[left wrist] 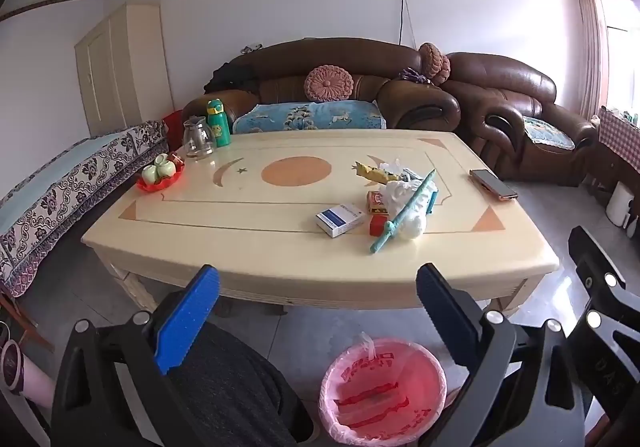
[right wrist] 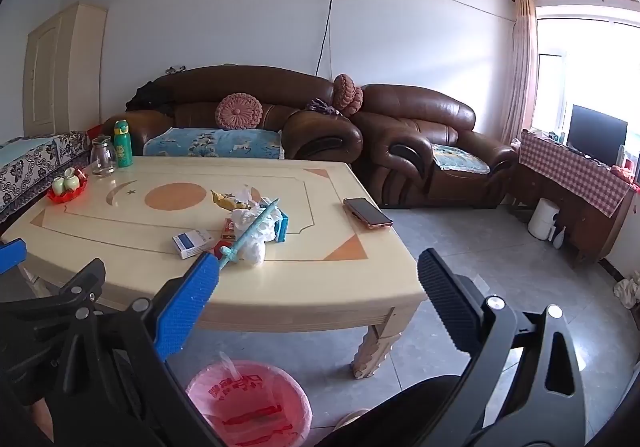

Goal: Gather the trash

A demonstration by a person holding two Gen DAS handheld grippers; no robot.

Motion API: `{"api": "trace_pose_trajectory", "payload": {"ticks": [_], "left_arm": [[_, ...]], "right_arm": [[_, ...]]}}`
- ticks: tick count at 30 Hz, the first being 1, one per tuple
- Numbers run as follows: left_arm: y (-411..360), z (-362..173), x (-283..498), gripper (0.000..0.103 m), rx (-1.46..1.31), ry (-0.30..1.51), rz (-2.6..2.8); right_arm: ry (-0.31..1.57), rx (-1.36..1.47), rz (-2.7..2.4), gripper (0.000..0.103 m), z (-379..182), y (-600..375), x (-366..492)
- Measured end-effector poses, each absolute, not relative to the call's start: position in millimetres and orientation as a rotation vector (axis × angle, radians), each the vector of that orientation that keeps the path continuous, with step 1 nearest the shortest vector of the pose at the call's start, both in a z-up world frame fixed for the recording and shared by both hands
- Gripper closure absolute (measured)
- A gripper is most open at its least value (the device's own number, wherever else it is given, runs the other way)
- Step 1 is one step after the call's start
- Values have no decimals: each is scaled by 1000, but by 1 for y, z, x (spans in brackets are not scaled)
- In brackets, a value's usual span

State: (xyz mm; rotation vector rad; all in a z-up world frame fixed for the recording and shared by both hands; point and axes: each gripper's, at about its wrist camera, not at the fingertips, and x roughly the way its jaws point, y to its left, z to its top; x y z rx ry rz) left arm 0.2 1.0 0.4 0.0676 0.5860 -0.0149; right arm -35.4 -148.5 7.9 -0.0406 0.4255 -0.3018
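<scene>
Open tabletop (left wrist: 280, 239) before litter pile (left wrist: 400, 203).

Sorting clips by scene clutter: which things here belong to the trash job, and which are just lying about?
Job:
crumpled white tissue
yellow wrapper
small red boxes
blue-and-white box
teal stick
pink-lined bin

Lying about:
phone
green bottle
glass jug
red tray of cups
</scene>
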Motion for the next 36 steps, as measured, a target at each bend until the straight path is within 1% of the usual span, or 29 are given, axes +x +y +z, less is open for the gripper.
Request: {"api": "trace_pose_trajectory", "payload": {"ticks": [12, 36], "left_arm": [[-7, 4, -3, 7, 95, 560, 1], [22, 3, 36, 7, 92, 562, 62]], "right_arm": [[441, -26, -280, 6, 7, -154, -24], [457, -34, -238, 6, -2, -158, 1]]}}
